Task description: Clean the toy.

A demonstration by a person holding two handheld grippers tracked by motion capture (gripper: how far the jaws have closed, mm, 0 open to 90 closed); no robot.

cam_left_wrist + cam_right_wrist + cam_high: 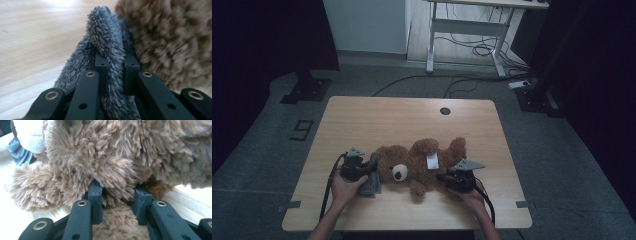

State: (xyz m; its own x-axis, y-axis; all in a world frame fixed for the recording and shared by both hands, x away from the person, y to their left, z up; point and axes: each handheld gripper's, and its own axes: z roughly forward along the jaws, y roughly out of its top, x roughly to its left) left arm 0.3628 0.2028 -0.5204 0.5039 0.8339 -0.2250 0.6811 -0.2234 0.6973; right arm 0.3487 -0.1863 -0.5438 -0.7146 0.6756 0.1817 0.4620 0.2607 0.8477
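Fingers (pixel 101 68) of left gripper (pixel 362 173) are pinching grey fleece cloth (pixel 105 45) against teddy bear (pixel 417 162), likely dressing it. Right gripper (pixel 117 195) is clamping bear's plush, steadying it near table's (pixel 362 115) front edge.

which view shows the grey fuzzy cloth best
The left gripper view: the grey cloth is close up, pinched between the left gripper jaws, its pile sharp. The high view shows it small beside the teddy bear. The right gripper view catches a blurred grey-blue bit at the left edge.

Wooden table (pixel 362 120), loaded.
A brown teddy bear (pixel 419 165) and a grey fuzzy cloth (pixel 372 177) are laid near the front edge.
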